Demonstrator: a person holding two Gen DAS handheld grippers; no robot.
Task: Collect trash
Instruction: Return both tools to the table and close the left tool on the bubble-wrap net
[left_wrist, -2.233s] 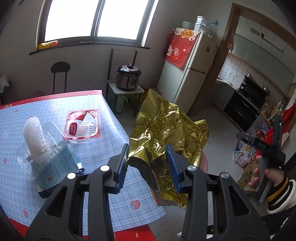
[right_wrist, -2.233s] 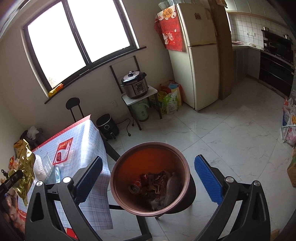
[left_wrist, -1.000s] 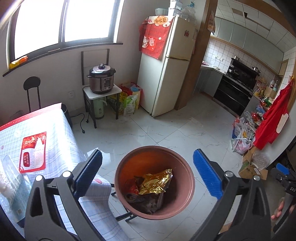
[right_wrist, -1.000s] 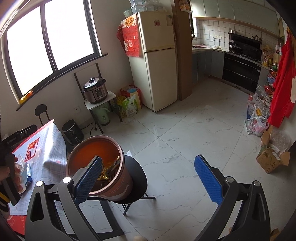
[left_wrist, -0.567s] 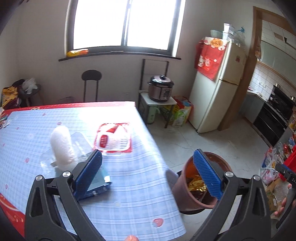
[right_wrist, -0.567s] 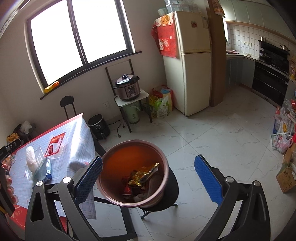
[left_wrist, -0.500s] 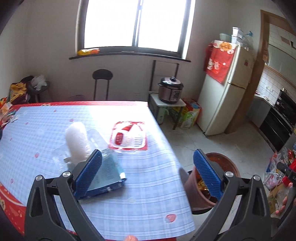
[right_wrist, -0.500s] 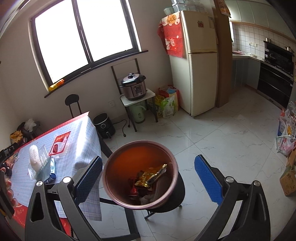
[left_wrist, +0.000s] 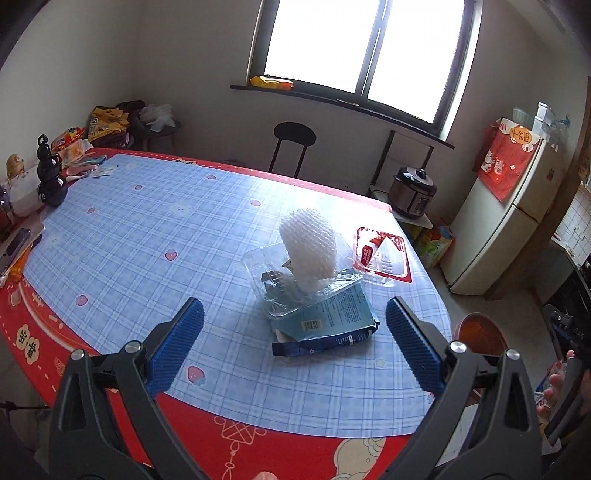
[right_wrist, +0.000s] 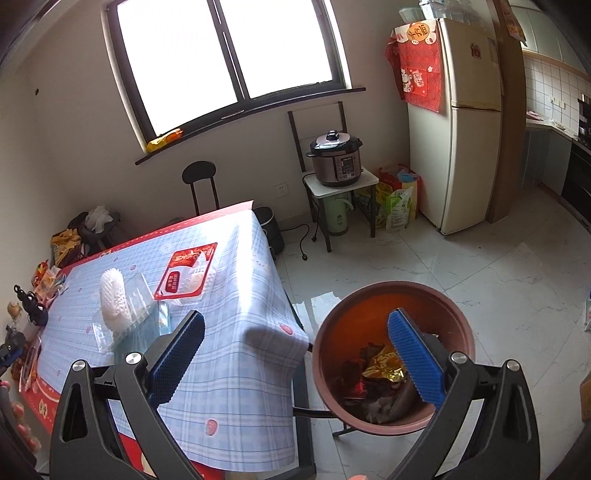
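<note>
- Now, left wrist view: left gripper (left_wrist: 293, 341) is spread wide and holds nothing, hovering above the table (left_wrist: 122, 236) near its front edge.
- Trash pile lies toward the table's right edge, ahead of and between the two blue pads: white foam net (left_wrist: 309, 248) stands in a clear plastic tray (left_wrist: 295, 282), which lies partly on a flattened blue box (left_wrist: 325, 323); red-and-white wrapper (left_wrist: 382, 255) lies just behind, nearest the right edge.
- Bin (left_wrist: 479, 332) shows only as an orange rim beyond the table's right edge.
- Right wrist view: right gripper (right_wrist: 295, 356) is likewise wide open and empty, over the table's near corner, with one pad in front of the bin (right_wrist: 395, 354).
- Bin sits on the floor just beside that corner, already holding gold foil (right_wrist: 382, 365) and dark scraps.
- Step in hand, judged: next pickup from the pile. Best to come down on the foam net or tray rim, pads straddling it, and close gently; the thin tray will likely flex or slip.
</note>
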